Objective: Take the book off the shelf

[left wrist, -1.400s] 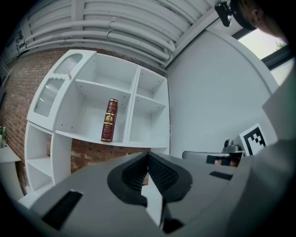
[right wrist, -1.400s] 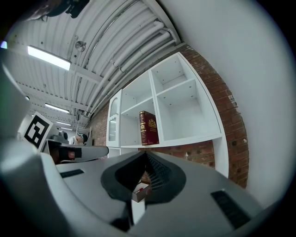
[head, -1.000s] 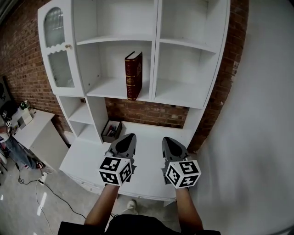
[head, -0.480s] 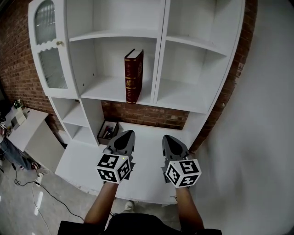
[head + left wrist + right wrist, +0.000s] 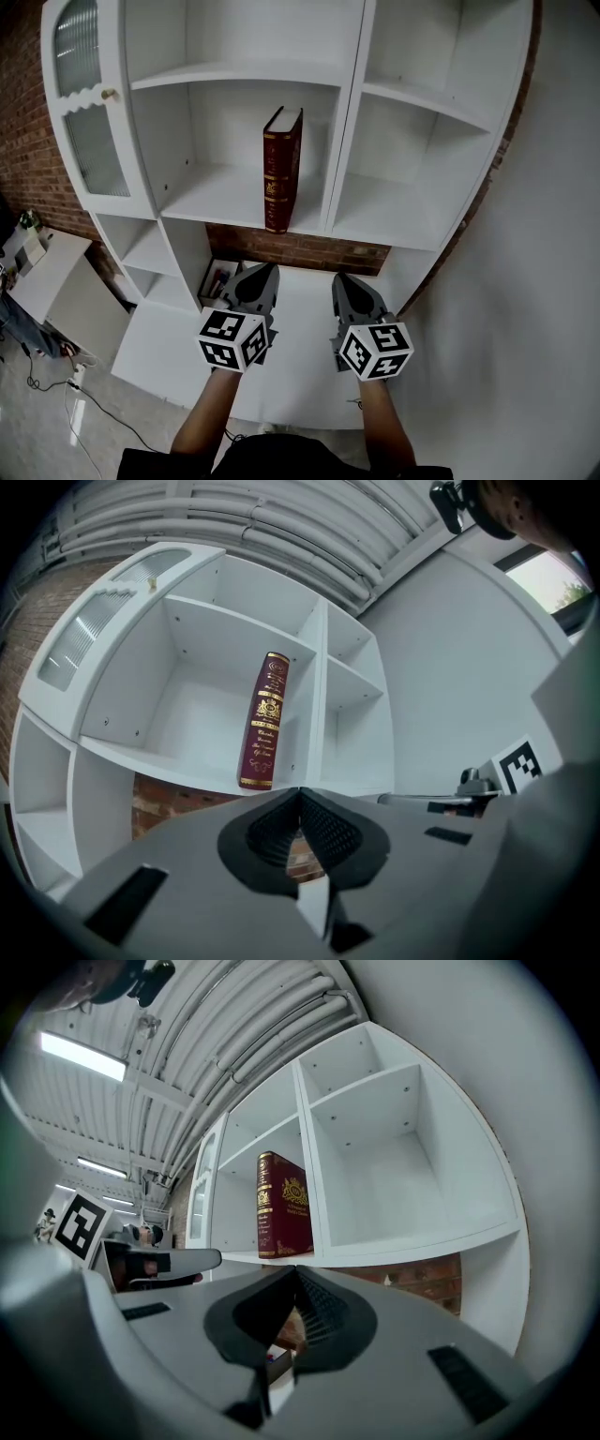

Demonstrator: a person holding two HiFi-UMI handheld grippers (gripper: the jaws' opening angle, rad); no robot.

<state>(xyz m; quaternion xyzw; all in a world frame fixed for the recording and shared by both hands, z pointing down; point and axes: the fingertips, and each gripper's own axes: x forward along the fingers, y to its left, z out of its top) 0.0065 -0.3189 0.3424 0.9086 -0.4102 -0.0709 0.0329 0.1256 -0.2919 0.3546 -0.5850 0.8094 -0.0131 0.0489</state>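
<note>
Nearer now: left gripper (image 5: 263, 272), right gripper (image 5: 341, 280), below book (image 5: 282, 169).
Both jaws closed, empty; book upright on shelf (image 5: 216, 197), untaken.

The shelf (image 5: 216, 192) is white; the book (image 5: 282, 169) on it is dark red with gold ornament; the brick wall (image 5: 300, 249) behind the shelf is red-brown with pale mortar.

Some kind of industrial loft studio: bare brick wall (image 5: 309, 251) behind the white shelving (image 5: 239, 73) facing my jaws, exposed pipes (image 5: 244, 1044) overhead.
</note>
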